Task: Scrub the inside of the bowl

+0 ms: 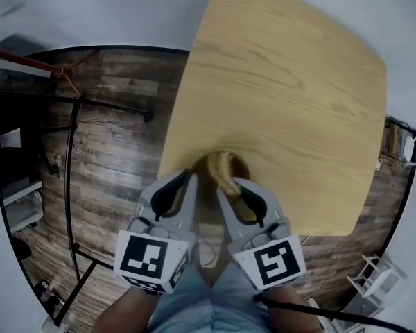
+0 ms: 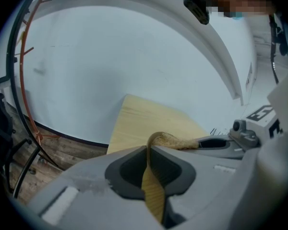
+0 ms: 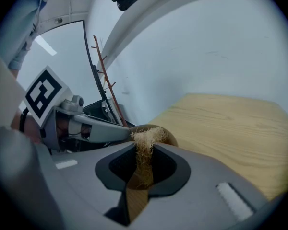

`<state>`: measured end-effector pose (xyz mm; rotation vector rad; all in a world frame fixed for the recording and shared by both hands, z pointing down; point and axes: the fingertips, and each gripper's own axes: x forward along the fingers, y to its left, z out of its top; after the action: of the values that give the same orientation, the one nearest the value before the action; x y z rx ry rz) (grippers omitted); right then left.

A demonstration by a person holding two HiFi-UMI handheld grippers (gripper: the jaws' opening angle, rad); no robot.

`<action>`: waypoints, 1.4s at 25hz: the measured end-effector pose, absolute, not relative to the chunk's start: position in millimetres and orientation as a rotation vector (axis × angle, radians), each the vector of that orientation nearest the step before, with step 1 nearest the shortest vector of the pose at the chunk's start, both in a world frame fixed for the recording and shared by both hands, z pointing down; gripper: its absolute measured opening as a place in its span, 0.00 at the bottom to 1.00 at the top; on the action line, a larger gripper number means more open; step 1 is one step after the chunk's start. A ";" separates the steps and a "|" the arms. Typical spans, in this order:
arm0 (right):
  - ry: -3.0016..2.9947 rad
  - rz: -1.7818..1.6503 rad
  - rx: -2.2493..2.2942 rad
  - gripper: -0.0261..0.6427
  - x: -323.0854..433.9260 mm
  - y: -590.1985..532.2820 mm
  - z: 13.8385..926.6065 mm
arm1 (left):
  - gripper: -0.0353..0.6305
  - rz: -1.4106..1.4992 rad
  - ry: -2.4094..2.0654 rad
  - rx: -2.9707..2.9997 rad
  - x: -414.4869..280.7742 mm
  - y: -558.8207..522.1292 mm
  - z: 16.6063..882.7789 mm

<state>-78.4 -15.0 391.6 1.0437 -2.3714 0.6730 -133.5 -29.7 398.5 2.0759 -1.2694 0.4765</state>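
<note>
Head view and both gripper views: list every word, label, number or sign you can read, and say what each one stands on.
No words, brands or numbers are readable in any view.
Left gripper: its marker cube bears a black-and-white square pattern, not lettering.
Right gripper: its marker cube bears the same kind of pattern.
Bowl, scrubber and table: no print shows.
</note>
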 end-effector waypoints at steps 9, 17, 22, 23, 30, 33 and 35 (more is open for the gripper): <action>-2.342 0.667 0.885 0.13 -100.0 -18.4 394.7 | 0.11 0.489 -1.252 2.141 -122.2 -39.5 382.4; -2.346 0.690 0.698 0.12 -111.4 2.7 400.6 | 0.10 0.493 -1.253 2.149 -126.7 -45.1 384.3; -2.386 0.760 0.623 0.12 -113.2 18.5 394.1 | 0.10 0.526 -1.274 2.184 -131.7 -49.1 388.3; -2.392 0.763 0.621 0.12 -111.7 20.1 391.8 | 0.10 0.534 -1.278 2.184 -131.9 -49.7 388.2; -2.435 0.744 0.649 0.12 -93.1 22.9 369.0 | 0.10 0.607 -1.289 2.220 -131.3 -51.5 385.6; -2.449 0.721 0.697 0.12 -82.2 14.6 357.7 | 0.10 0.640 -1.293 2.231 -129.6 -51.6 383.5; -2.451 0.691 0.724 0.12 -75.9 7.9 351.2 | 0.10 0.659 -1.292 2.235 -127.1 -50.7 381.6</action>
<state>-75.9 7.9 351.2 0.7241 -2.4505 0.6911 -127.1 -50.7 381.6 2.2351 -1.2921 0.6585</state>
